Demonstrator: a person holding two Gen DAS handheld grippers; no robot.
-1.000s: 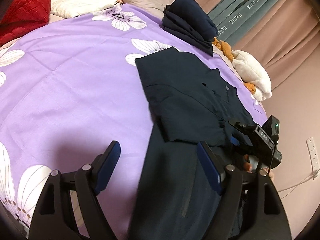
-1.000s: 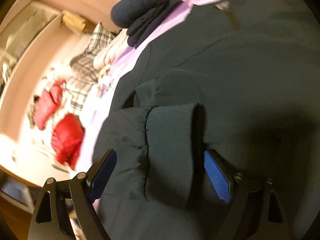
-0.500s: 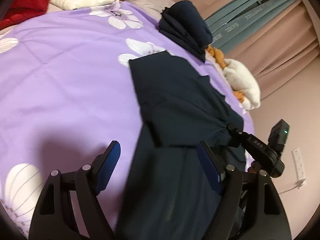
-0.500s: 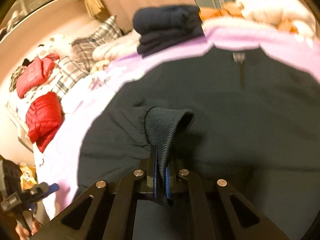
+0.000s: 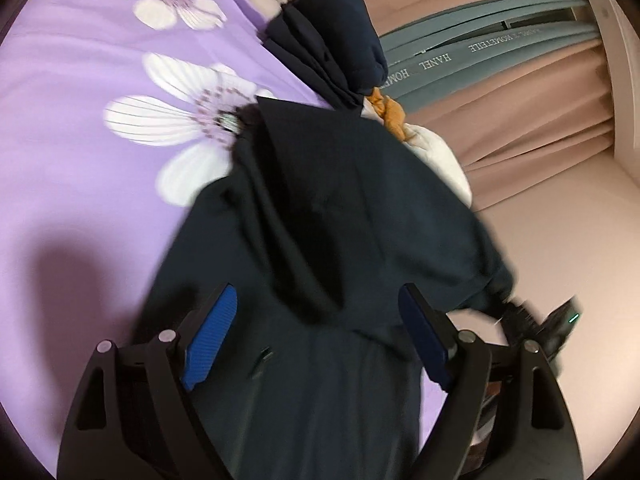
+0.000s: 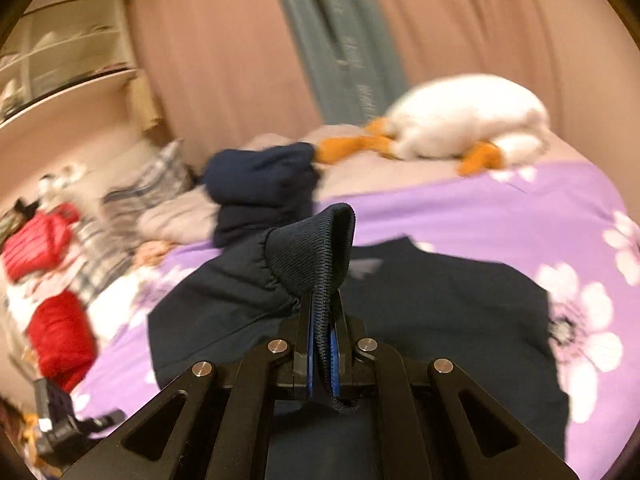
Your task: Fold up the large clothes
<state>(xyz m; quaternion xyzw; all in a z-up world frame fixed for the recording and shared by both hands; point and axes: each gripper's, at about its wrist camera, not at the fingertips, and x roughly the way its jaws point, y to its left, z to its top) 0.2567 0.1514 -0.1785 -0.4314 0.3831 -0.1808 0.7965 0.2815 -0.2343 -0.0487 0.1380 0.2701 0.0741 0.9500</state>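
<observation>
The navy jacket [image 6: 440,320] lies spread across the bed [image 6: 500,216], over the purple flowered cover, and its ribbed cuff [image 6: 312,256] is up off the cloth, pinched tight in the right hand-held gripper [image 6: 322,360], jaws closed on the knit. The left hand-held gripper [image 5: 316,344] hangs wide open over the jacket's lower body, gripping nothing. The step looks like carrying the sleeve across the chest: best to keep the cuff high enough that the sleeve does not drag and bunch, lay it straight across the body, and let the open gripper pin the body flat. Beyond, a folded navy pile [image 6: 260,192] and a white plush [image 6: 460,116] sit near the far edge. On the grey curtain band [image 5: 480,52], "HANEL HOMETEILE" reads, inverted.
</observation>
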